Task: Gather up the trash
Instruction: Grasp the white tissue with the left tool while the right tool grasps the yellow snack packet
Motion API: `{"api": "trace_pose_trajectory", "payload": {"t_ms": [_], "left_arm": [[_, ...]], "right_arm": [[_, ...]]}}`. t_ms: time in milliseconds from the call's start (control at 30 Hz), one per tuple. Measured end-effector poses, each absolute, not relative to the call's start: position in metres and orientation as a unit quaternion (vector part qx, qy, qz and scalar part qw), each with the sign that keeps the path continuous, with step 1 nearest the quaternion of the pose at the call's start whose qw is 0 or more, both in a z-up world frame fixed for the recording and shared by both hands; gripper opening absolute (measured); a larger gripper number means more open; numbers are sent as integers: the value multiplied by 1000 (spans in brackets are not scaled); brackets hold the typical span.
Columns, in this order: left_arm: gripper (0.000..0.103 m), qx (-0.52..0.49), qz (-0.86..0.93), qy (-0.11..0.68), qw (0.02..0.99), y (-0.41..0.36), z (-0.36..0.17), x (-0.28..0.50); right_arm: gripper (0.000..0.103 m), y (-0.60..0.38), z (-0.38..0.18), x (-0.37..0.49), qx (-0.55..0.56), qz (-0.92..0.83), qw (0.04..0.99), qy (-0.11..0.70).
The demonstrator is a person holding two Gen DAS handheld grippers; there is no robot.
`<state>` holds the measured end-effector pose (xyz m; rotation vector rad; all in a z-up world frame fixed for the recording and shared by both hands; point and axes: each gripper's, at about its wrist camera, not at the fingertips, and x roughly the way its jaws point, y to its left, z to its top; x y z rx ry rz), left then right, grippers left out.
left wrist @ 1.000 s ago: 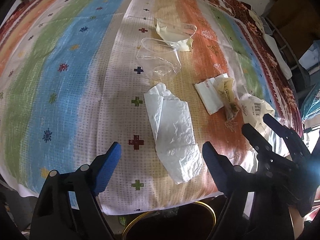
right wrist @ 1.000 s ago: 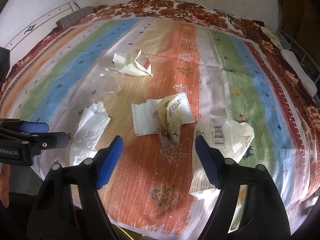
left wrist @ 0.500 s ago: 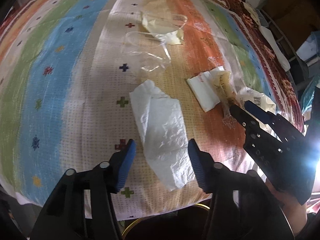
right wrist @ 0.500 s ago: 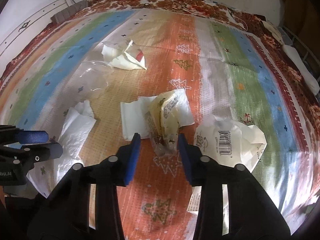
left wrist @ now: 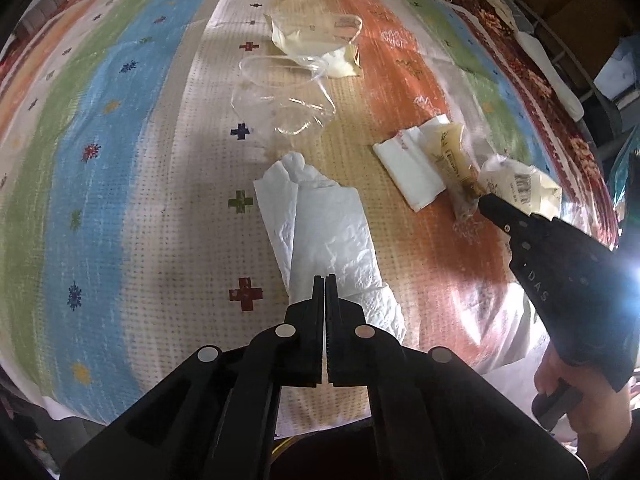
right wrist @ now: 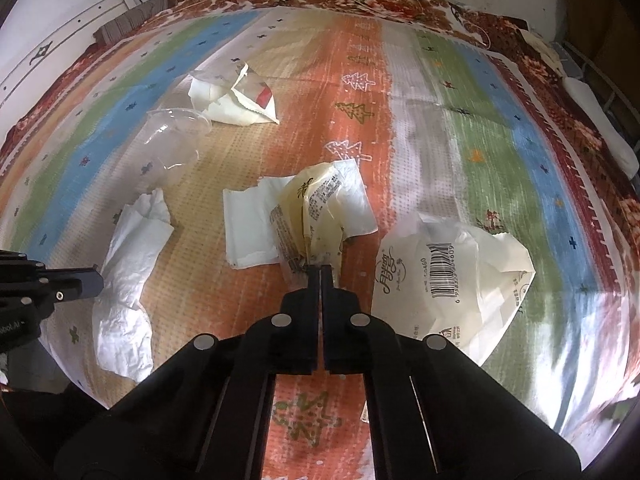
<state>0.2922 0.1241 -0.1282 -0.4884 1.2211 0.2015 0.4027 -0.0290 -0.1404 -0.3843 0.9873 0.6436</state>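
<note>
clear cup (left wrist: 280, 100), barcode wrapper (right wrist: 448, 276), striped blanket (right wrist: 500, 128)

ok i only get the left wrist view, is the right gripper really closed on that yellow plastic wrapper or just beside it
Observer: In the right wrist view the right gripper is shut, its tips pinching the clear lower end of the yellow printed plastic wrapper.
Operator: anything else caught in there
Observer: No. The crumpled white barcode bag lies just right of the jaws, outside them.
Operator: and the far stuff, i can't make it out
Observer: The torn cream paper wrapper has a red patch on it, and it lies beside the clear plastic cup, which is on its side.
</note>
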Motion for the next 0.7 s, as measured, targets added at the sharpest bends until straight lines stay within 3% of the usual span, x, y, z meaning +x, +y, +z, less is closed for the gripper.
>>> {"api": "trace_pose_trajectory", "payload": {"t_ms": [300, 367, 500, 700], "left_arm": [[0, -247, 99, 551, 791, 135, -120, 289], [3, -252, 96, 547, 792, 135, -120, 289], [32, -259, 97, 541, 794, 136, -119, 288], [51, -247, 105, 555, 787, 134, -129, 291]], "right_arm": [[0, -38, -127, 412, -128, 316, 814, 470], [6, -37, -127, 413, -125, 320, 812, 472], [18, -32, -129, 411, -132, 321, 811, 470], [34, -26, -134, 416, -136, 314, 813, 471]]}}
